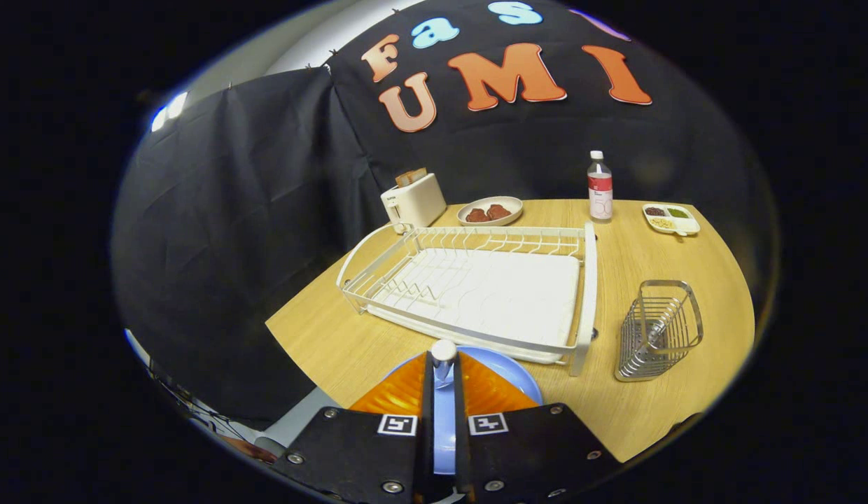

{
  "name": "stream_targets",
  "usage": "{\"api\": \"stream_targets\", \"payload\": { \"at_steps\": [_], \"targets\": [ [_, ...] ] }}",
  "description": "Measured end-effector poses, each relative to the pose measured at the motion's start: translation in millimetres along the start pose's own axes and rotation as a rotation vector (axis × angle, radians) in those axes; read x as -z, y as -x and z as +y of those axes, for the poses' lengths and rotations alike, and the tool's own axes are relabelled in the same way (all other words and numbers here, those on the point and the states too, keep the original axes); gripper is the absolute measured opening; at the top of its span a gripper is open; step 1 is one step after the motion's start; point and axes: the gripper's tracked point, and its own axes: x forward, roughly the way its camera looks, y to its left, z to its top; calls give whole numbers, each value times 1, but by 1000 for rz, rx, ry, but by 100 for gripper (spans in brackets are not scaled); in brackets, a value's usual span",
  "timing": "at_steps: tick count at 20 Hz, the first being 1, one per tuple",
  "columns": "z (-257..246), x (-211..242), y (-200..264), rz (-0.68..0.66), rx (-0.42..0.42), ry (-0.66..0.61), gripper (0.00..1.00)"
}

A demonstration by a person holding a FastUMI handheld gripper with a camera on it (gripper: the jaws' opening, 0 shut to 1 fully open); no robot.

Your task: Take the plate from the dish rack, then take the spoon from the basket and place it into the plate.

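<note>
Gripper: the gripper [444,378] has its orange fingers [395,395] drawn nearly together, pinching a slim spoon [444,353] by the handle, its white rounded end poking up just past the tips.
Spoon: held directly over the plate; I cannot tell if the bowl end, hidden below the fingers, touches it yet.
Plate: the blue plate [507,371] lies flat on the wooden table [637,259], just in front of the dish rack [476,287], beneath the fingers.
Dish rack: white wire, with nothing left in it.
Basket: the wire cutlery basket [659,329] stands right of the rack, apart from the plate.
Handling: the spoon looks light, stiff and smooth, so it could swivel in a two-point pinch; mid-handle is the steadier hold. The plate looks rigid and probably chips, so lower the spoon gently.
</note>
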Motion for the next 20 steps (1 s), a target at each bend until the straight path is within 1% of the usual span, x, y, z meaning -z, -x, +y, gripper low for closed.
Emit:
{"api": "stream_targets", "payload": {
  "at_steps": [4,7,10,12,13,14,17,20],
  "targets": [
    [-25,28,10,60,44,-13,15],
    [-36,49,7,122,71,-33,20],
    [-46,66,9,173,108,-16,23],
    [-53,75,13,212,138,-9,30],
    [-56,73,16,214,151,0,35],
    [-59,71,20,212,165,8,37],
    [-71,57,36,185,207,22,52],
    [-81,10,61,88,243,34,63]
  ]
}}
